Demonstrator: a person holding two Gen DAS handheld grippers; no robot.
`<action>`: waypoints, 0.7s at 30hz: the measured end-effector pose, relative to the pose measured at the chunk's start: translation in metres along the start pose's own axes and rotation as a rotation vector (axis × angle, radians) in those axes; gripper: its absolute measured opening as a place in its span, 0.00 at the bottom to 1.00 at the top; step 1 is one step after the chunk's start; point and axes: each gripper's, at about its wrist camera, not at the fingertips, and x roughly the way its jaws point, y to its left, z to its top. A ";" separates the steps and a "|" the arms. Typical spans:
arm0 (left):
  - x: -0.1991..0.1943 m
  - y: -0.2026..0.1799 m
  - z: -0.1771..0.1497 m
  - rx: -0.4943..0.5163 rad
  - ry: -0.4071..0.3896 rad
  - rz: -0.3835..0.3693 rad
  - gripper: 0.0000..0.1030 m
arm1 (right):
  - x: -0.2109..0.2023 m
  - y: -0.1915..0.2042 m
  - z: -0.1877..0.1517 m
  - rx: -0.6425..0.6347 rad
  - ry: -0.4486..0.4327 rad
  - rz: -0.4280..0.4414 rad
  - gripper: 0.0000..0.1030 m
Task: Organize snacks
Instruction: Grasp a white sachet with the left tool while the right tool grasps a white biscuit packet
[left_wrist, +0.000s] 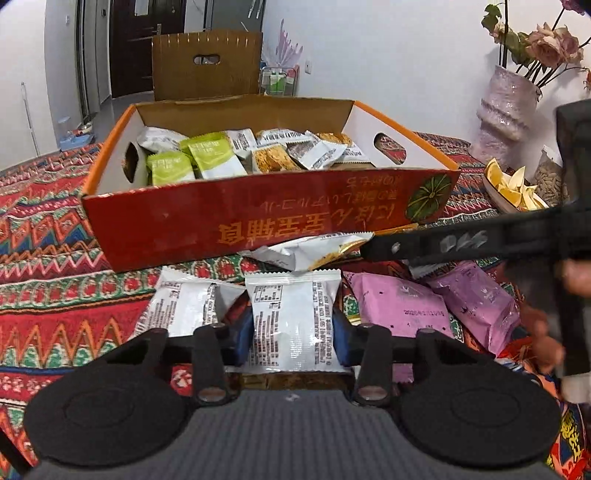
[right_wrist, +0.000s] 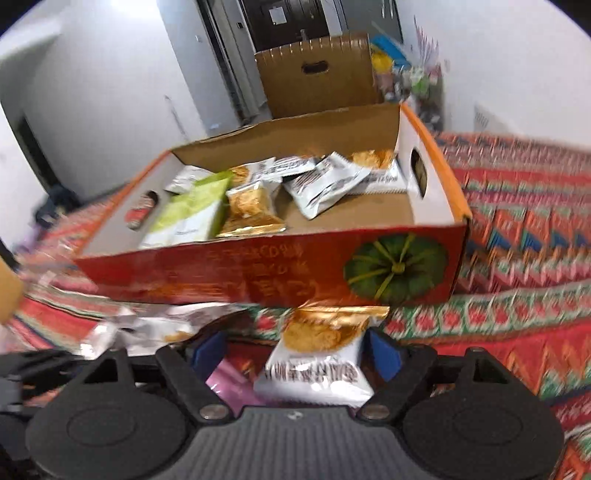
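- Red carton (left_wrist: 236, 221) with orange rim, yellow lettering, green pumpkin print; plain brown inside.
- Tablecloth (left_wrist: 55, 295) in red, green, blue and white zigzag bands.
- White packet (left_wrist: 295, 317) with black print, between blue pads (left_wrist: 341, 341).
- Pink packets (left_wrist: 399, 302) speckled dark.
- Lime-green and white packets (left_wrist: 218, 158) inside the carton.
- Gold-topped white packet (right_wrist: 325, 350).
- Mauve vase (left_wrist: 506, 110).

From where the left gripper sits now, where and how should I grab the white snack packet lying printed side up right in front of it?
Grip the white snack packet across its narrow width at mid-body, coming straight from its near end. It lies flat with its long sides in line with the left gripper, and its blue-padded fingers already flank those sides. Avoid the crimped end seams.
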 end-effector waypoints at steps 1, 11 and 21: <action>-0.004 0.001 0.000 0.002 -0.008 0.005 0.41 | 0.002 0.005 -0.002 -0.043 -0.004 -0.038 0.75; -0.057 0.000 0.000 -0.022 -0.096 0.044 0.41 | -0.018 0.007 -0.014 -0.185 0.034 -0.093 0.48; -0.134 -0.022 -0.033 -0.052 -0.167 0.067 0.41 | -0.082 0.014 -0.041 -0.223 -0.076 -0.055 0.42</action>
